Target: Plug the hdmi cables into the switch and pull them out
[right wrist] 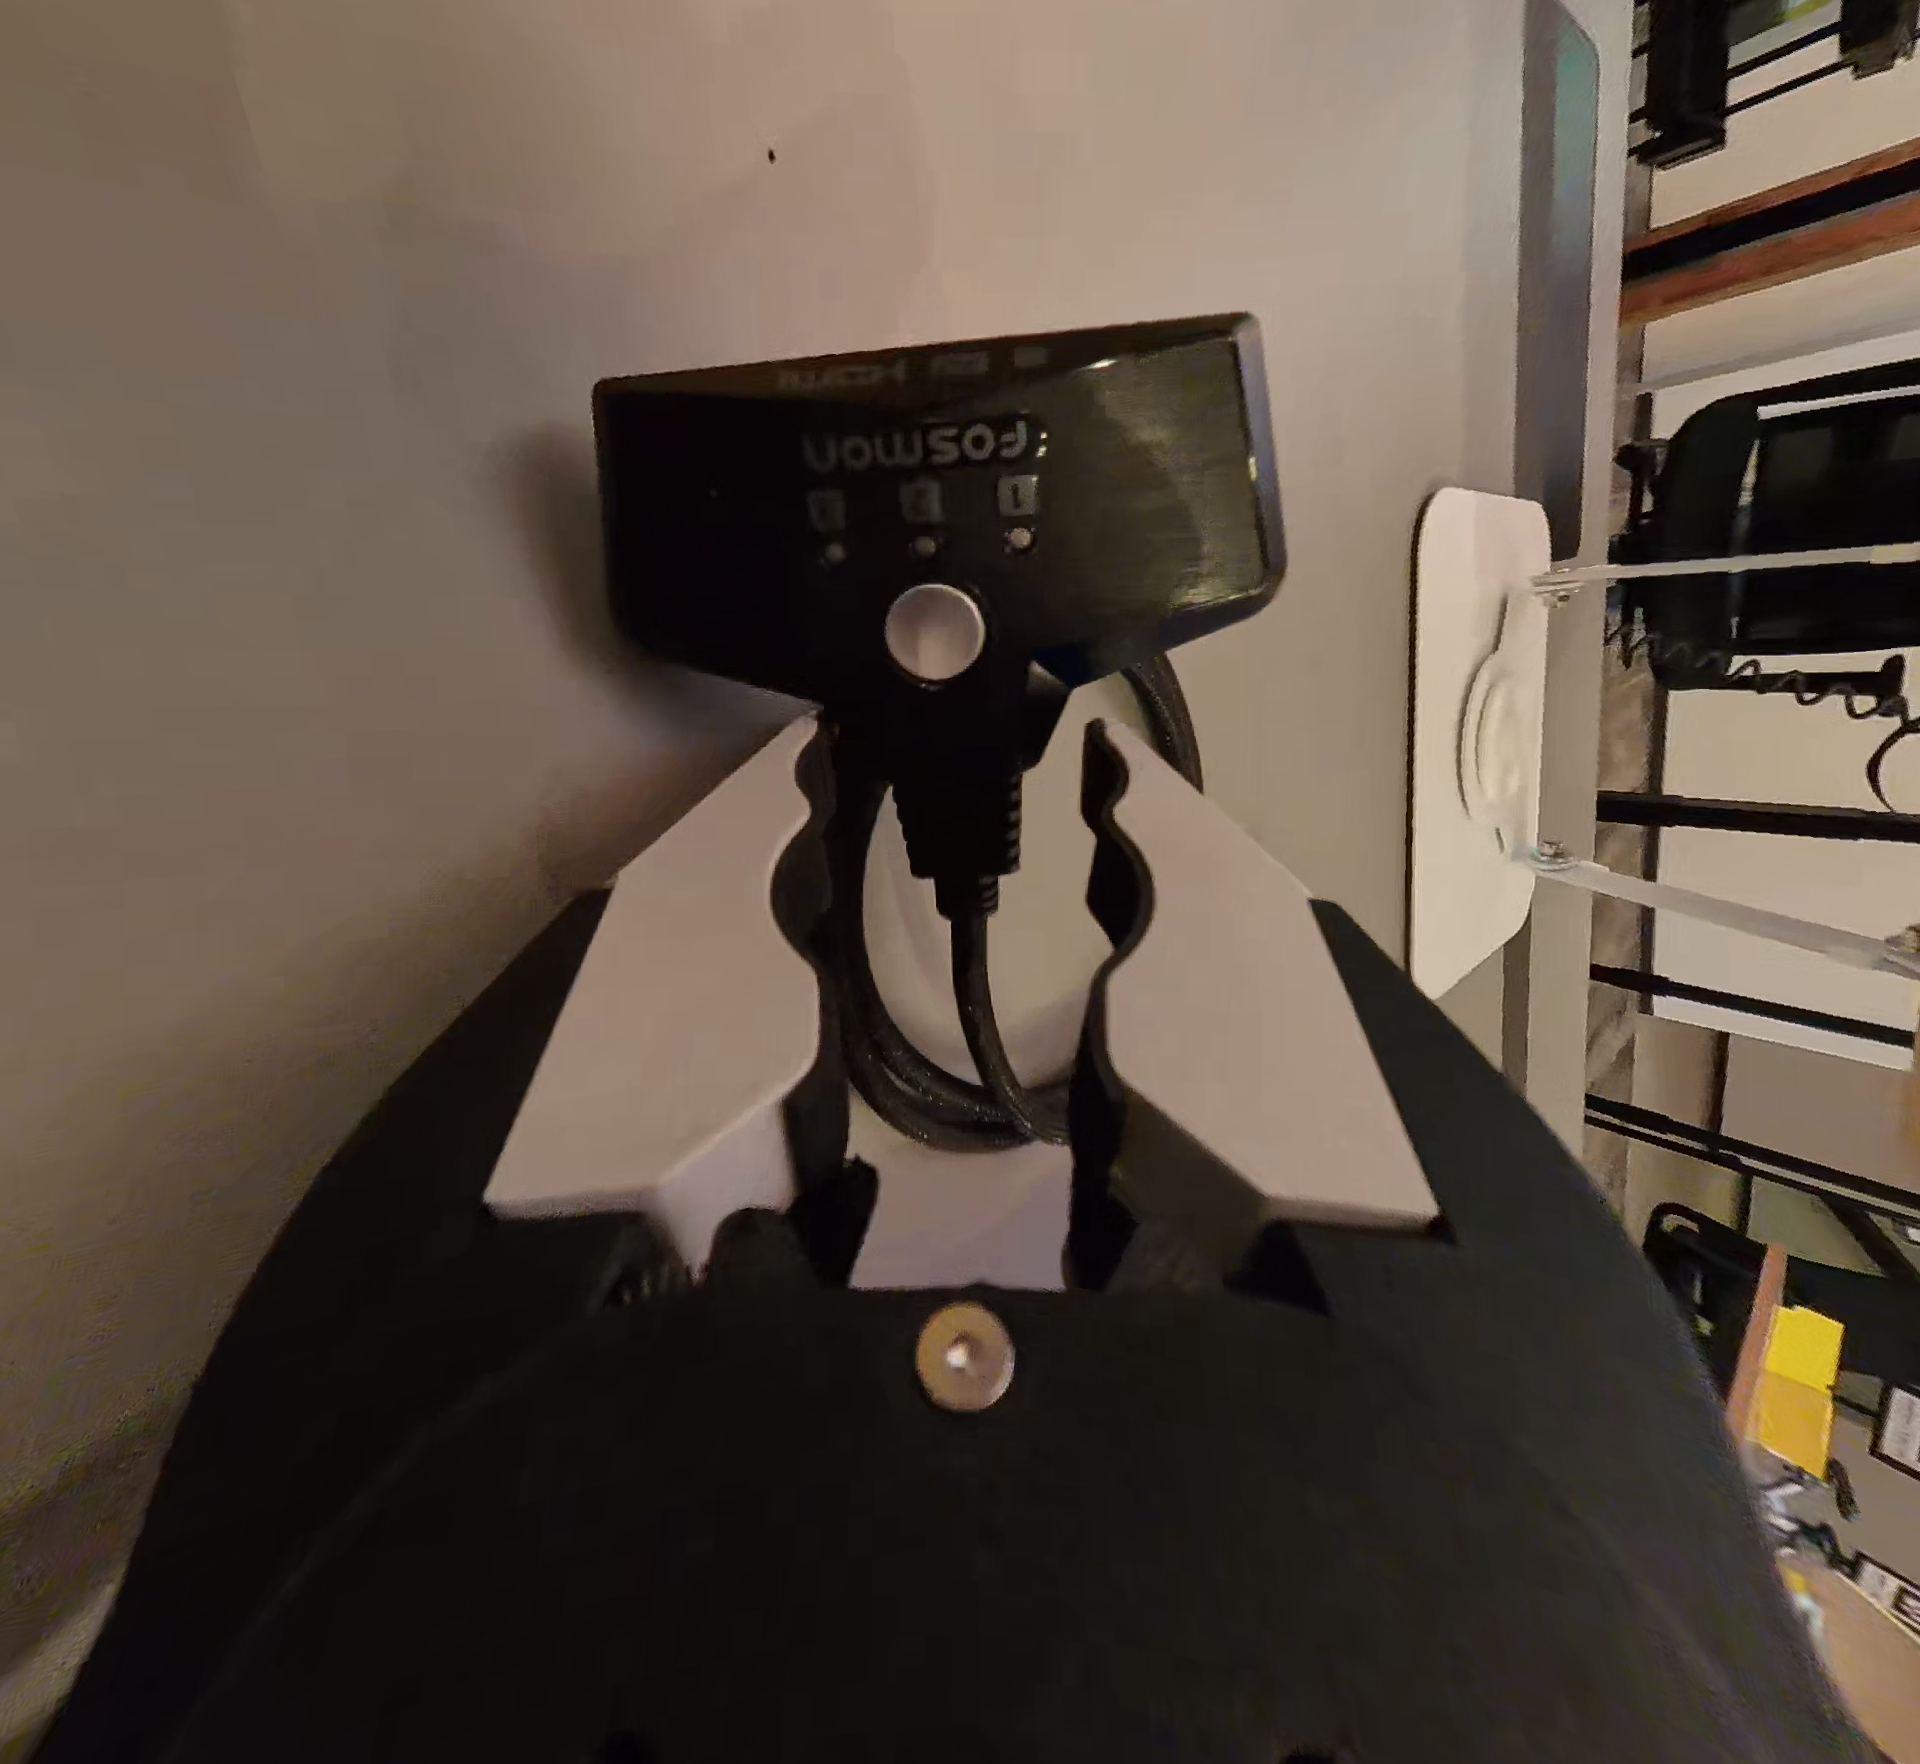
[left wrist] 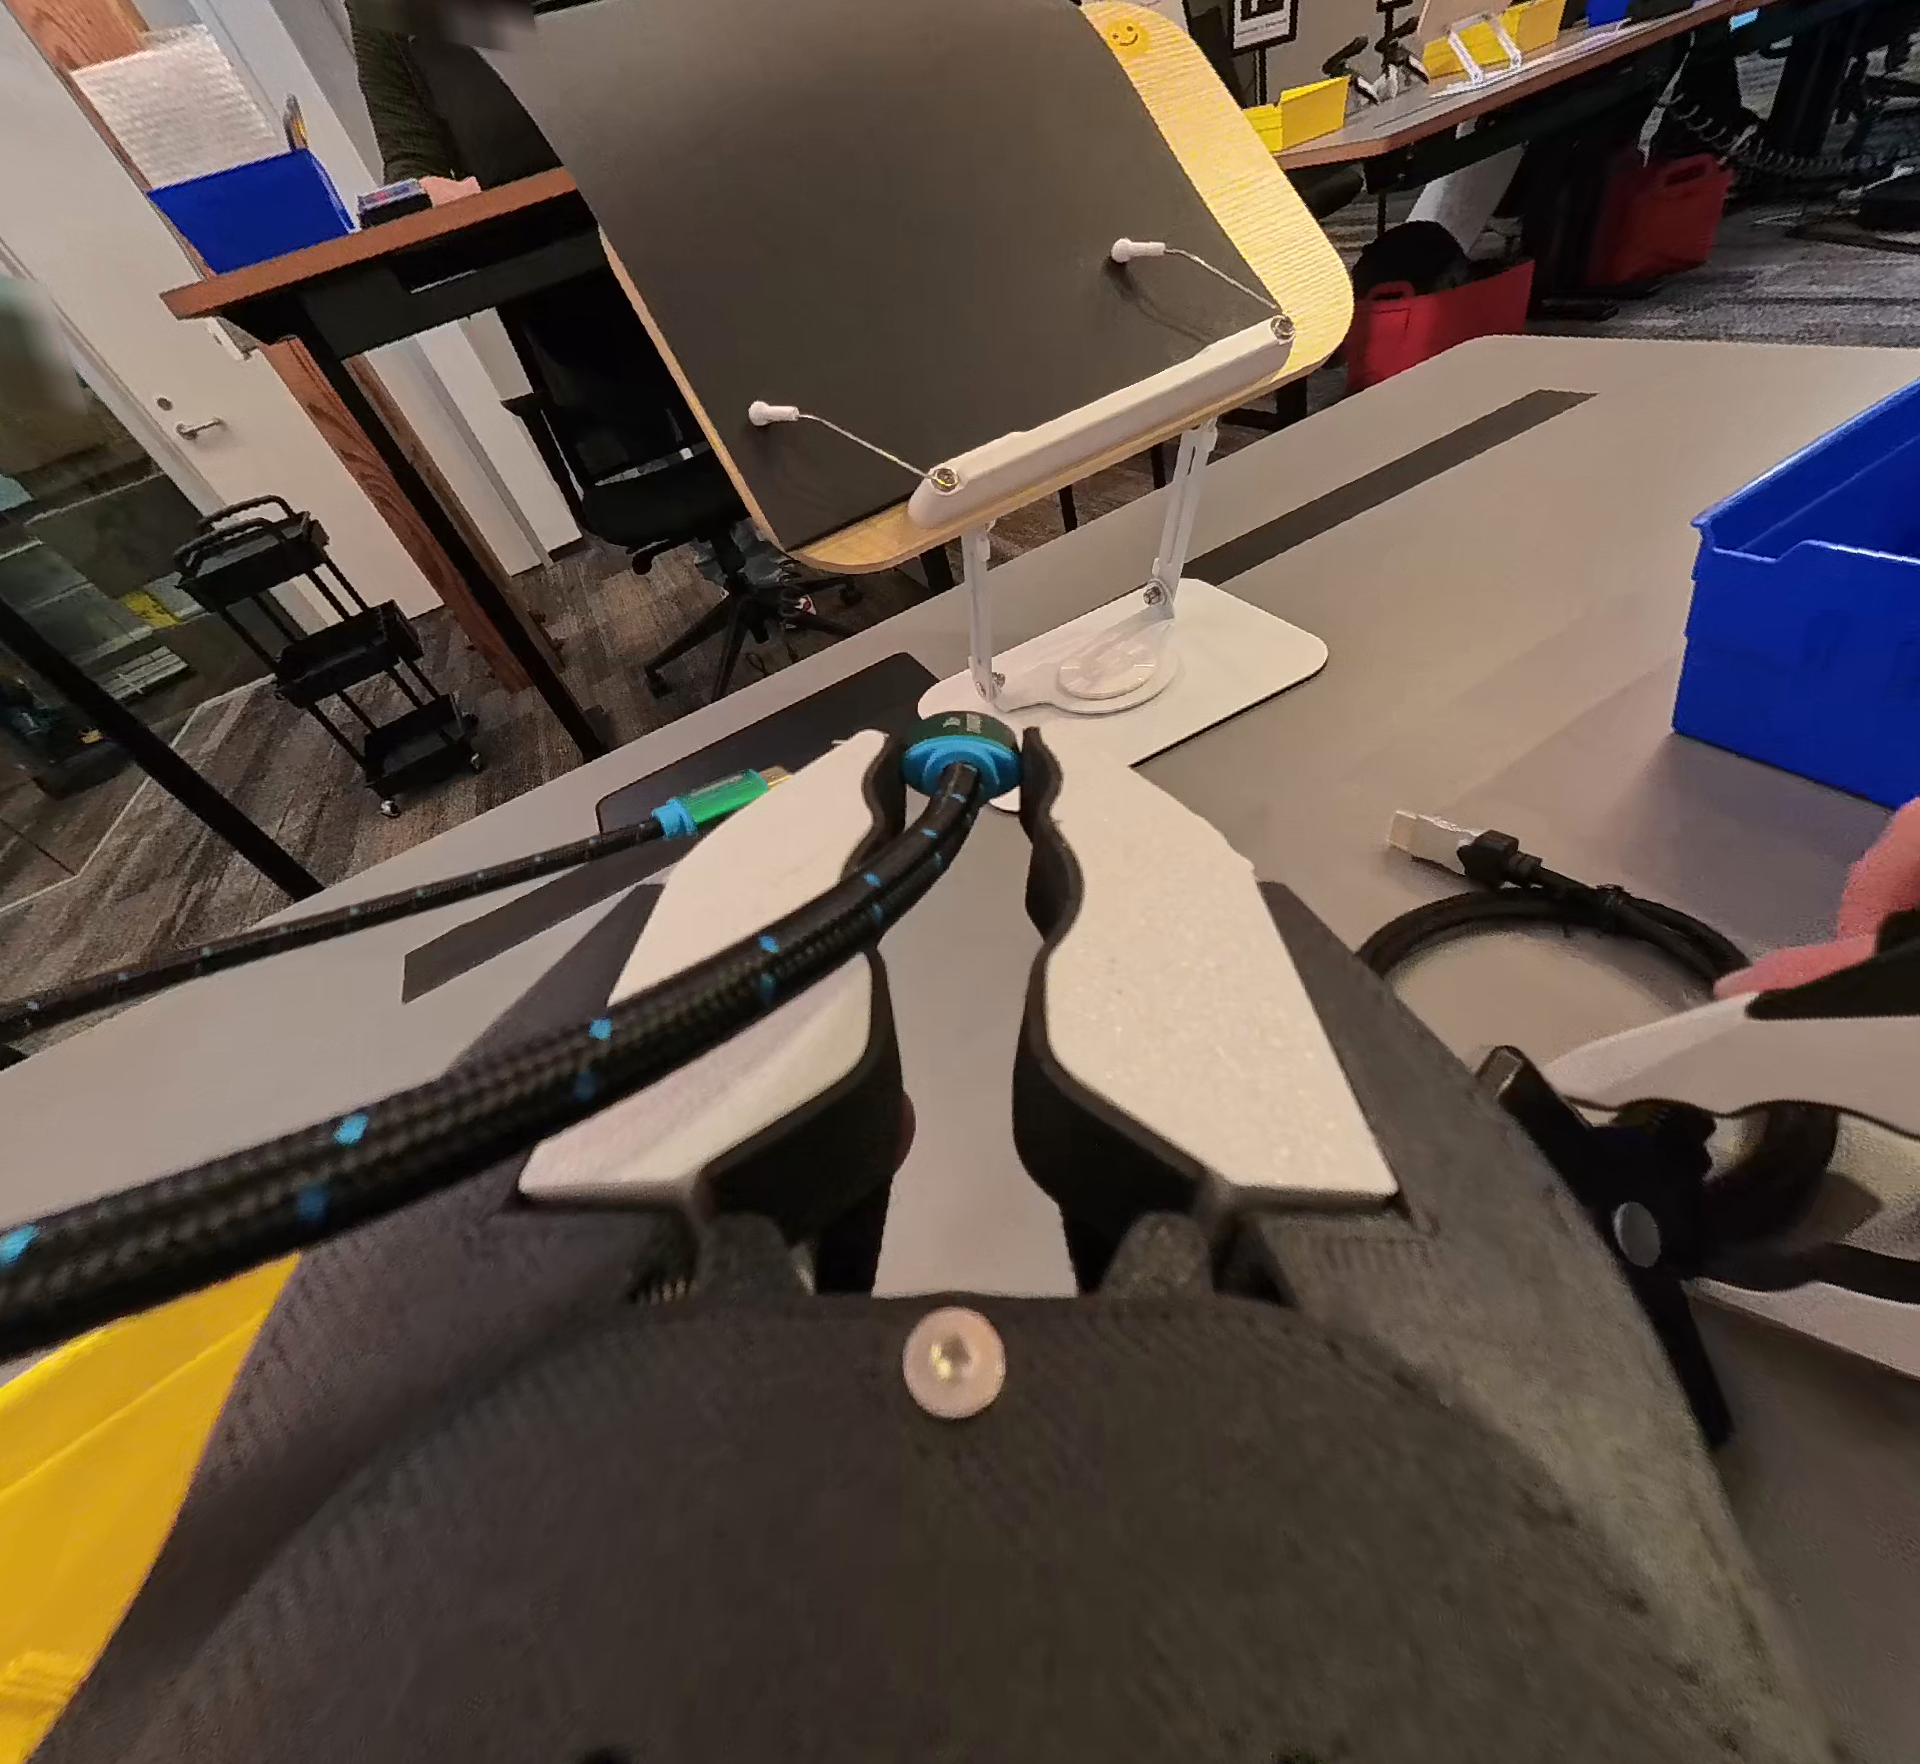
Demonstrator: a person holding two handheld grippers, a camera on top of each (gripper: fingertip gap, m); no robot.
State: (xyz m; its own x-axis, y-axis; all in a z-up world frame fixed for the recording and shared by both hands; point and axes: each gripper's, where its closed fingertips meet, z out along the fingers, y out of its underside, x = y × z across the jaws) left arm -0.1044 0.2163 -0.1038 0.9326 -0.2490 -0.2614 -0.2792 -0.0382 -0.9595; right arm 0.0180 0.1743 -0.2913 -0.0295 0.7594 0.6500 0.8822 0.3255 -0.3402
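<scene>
My left gripper (left wrist: 961, 774) is shut on a green and blue HDMI plug (left wrist: 940, 764) at its fingertips. The plug's black braided cable (left wrist: 582, 1070) runs back to the lower left. A second green plug (left wrist: 727, 795) lies on the table just left of the fingers. My right gripper (right wrist: 951, 748) is rolled on its side and shut on the narrow cable end of the black HDMI switch (right wrist: 935, 488). The switch's black cable (right wrist: 977, 1008) loops between the fingers. The right gripper also shows at the right of the left wrist view (left wrist: 1579, 1091). A black cable with a silver plug (left wrist: 1434, 831) lies beside it.
A book stand (left wrist: 935, 260) with a white base (left wrist: 1226, 665) stands straight ahead on the grey table (left wrist: 1455, 488). A blue bin (left wrist: 1808, 634) is at the right, a yellow bin (left wrist: 94, 1465) at the lower left. A black mat (left wrist: 810, 717) lies by the table's left edge.
</scene>
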